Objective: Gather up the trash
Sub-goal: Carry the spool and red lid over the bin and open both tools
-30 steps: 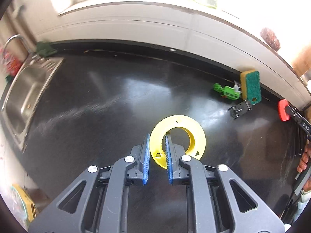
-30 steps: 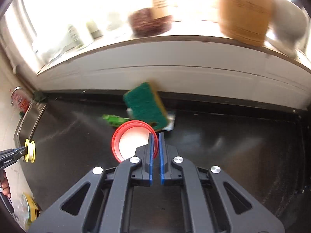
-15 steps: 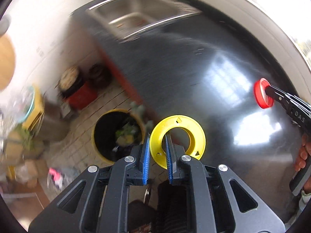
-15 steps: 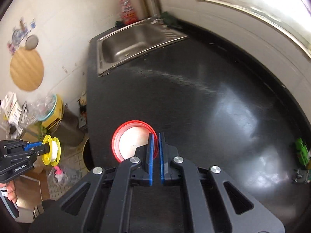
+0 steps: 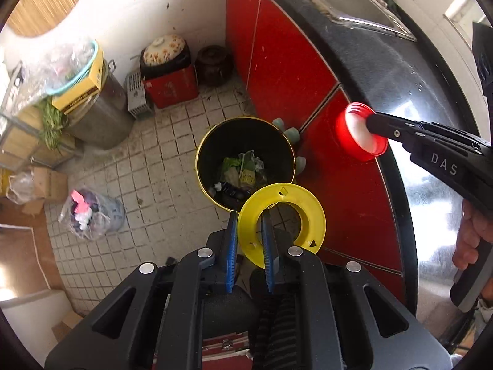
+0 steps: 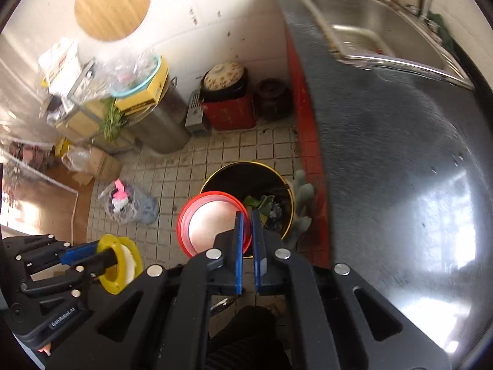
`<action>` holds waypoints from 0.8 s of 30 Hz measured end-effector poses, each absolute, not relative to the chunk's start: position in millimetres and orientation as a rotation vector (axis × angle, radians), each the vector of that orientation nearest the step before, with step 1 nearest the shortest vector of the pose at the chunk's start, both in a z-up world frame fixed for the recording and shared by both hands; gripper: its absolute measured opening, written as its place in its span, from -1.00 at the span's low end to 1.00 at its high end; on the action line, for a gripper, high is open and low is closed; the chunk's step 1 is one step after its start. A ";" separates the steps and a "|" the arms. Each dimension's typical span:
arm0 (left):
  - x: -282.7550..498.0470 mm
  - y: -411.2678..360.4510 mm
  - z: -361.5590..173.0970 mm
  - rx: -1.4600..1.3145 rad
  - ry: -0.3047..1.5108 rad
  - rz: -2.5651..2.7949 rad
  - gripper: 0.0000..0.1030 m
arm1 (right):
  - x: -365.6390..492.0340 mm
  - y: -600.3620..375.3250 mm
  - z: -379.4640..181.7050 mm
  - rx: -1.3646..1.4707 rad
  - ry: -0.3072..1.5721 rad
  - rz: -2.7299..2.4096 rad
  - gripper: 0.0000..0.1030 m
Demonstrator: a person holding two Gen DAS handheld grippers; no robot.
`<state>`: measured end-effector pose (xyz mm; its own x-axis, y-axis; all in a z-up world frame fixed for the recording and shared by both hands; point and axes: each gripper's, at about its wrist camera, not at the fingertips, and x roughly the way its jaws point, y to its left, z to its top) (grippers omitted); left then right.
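Note:
My left gripper (image 5: 249, 215) is shut on the rim of a yellow plastic spool (image 5: 282, 219), held just past the near rim of a black bin with a yellow rim (image 5: 203, 141) on the tiled floor. That spool (image 6: 118, 263) also shows at the lower left of the right wrist view, in the left gripper (image 6: 101, 254). My right gripper (image 6: 247, 215) is shut on the edge of a red lid with a white inside (image 6: 209, 222), which hangs over the bin (image 6: 243, 164). In the left wrist view the red lid (image 5: 359, 132) hangs beside the counter edge, above and right of the bin.
The bin holds wrappers and other rubbish (image 5: 243, 169). A black counter (image 6: 400, 154) with a steel sink (image 6: 369, 24) and red cabinet fronts (image 5: 286, 71) runs along the right. On the floor stand a tied plastic bag (image 5: 89, 212), a red box with a pot (image 5: 169, 83), a brown jar (image 5: 214, 64) and cluttered shelves (image 6: 77, 92).
Both grippers have swung from over the black counter to the floor side, carrying the spool and the red lid. The bin has come into both views beneath them.

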<state>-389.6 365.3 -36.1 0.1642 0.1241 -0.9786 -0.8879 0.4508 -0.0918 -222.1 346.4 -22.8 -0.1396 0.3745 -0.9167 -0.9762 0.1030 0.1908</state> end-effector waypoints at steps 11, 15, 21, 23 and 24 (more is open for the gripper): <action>-385.6 406.2 -100.0 -0.906 1.189 0.810 -0.73 | -242.6 410.7 -81.5 -0.902 1.142 1.348 -0.88; -383.1 422.6 -139.2 -0.940 1.213 0.793 -0.73 | -249.4 428.2 -120.4 -0.964 1.178 1.354 -0.88; -382.8 441.1 -193.6 -1.003 1.238 0.769 -0.73 | -250.7 452.4 -173.6 -0.994 1.235 1.333 -0.88; -383.1 446.3 -205.0 -1.029 1.240 0.764 -0.73 | -248.3 456.9 -185.3 -1.000 1.248 1.322 -0.88; -382.9 447.6 -208.9 -1.039 1.244 0.761 -0.73 | -247.2 458.3 -188.7 -0.998 1.253 1.320 -0.88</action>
